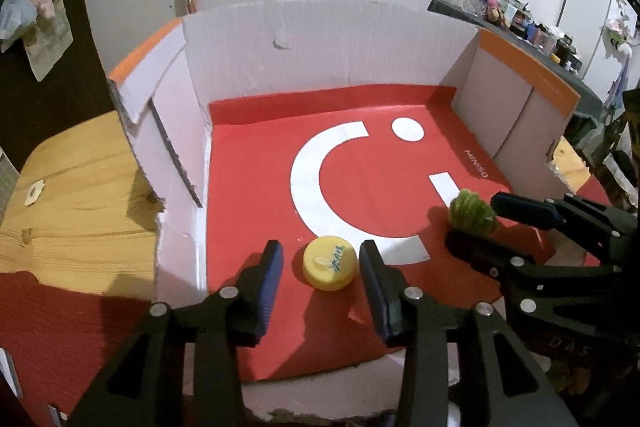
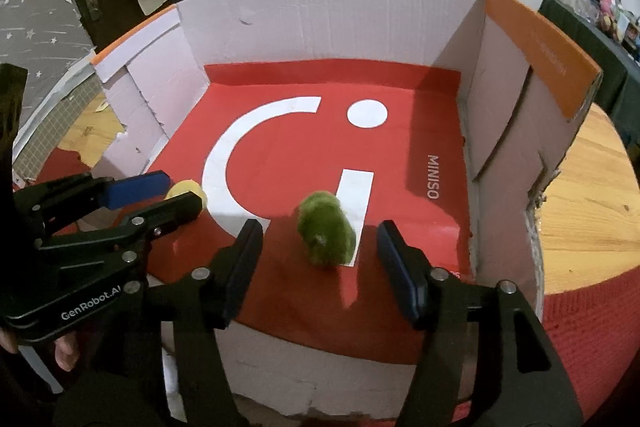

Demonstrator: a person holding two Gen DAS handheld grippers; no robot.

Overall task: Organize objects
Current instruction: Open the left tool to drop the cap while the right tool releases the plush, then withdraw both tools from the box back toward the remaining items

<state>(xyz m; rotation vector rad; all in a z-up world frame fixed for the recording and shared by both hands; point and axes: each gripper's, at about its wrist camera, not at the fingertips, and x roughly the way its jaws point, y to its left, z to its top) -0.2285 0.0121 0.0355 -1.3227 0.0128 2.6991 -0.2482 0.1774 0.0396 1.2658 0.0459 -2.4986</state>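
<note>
A yellow cap with blue-green print and a fuzzy green toy lie on a red sheet with white shapes, inside a white, orange-edged box.

Dim indoor light, soft shadows falling left, heavy fisheye bending, dark vignetted corners

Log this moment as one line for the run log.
left gripper: open around yellow cap | right gripper: open around green fuzzy ball | both lying on red sheet in cardboard box
</note>
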